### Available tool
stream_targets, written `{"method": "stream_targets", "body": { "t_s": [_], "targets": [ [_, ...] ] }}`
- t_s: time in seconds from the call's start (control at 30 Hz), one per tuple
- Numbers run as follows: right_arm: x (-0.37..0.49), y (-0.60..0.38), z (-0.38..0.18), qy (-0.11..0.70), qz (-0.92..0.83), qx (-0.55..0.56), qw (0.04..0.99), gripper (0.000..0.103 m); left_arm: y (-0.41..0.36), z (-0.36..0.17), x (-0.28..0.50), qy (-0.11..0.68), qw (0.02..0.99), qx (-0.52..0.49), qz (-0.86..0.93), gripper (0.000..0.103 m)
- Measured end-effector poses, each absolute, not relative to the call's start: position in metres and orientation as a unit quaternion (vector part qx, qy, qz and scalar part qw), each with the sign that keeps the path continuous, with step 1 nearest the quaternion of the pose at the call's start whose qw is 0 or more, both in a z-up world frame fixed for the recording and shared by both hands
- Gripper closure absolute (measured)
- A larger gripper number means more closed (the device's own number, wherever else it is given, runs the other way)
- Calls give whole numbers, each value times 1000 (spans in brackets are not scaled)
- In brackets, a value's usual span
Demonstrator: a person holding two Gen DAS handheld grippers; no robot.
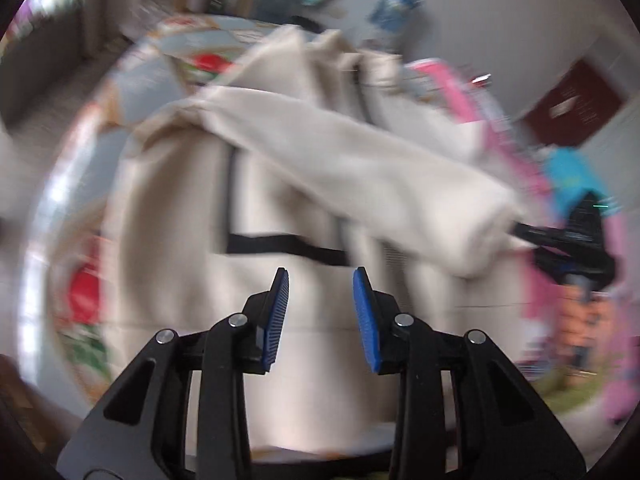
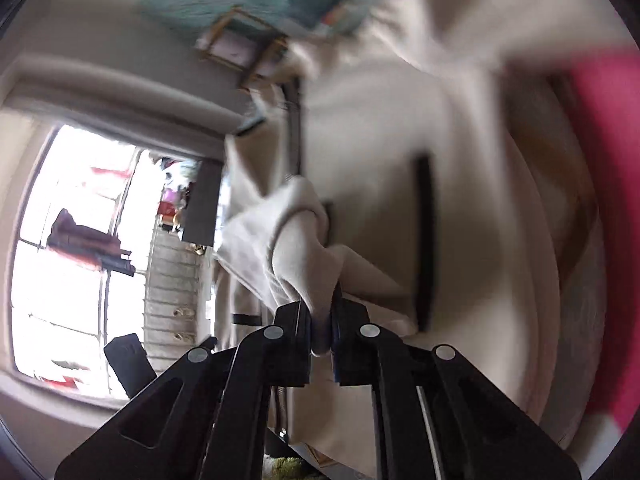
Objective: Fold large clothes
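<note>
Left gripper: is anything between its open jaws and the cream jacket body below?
Nothing visible. The left gripper hangs open over bare jacket body. The sleeve, pinched by the right gripper, crosses farther up, not between.

Bright window (image 2: 76,240) (daylight pouring in), grey wall (image 1: 500,20), wooden stool (image 2: 244,52)
</note>
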State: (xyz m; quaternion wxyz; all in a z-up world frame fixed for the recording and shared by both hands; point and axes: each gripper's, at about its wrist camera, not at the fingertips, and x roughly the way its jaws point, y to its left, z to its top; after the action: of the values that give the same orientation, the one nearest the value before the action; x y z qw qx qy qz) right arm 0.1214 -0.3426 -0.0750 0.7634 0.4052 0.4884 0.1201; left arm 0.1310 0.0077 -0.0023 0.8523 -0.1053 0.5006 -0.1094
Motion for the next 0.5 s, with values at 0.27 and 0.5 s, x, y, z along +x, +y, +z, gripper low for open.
{"method": "stream_targets", "body": {
  "t_s": [0.27,0.5],
  "targets": [
    [112,-336,-98,474,112,453,747,60,30,-25,213,492,864,105,24,71],
    [103,-326,-62,449,50,399,798,56,51,-38,244,501,860,88,41,71]
  ]
}}
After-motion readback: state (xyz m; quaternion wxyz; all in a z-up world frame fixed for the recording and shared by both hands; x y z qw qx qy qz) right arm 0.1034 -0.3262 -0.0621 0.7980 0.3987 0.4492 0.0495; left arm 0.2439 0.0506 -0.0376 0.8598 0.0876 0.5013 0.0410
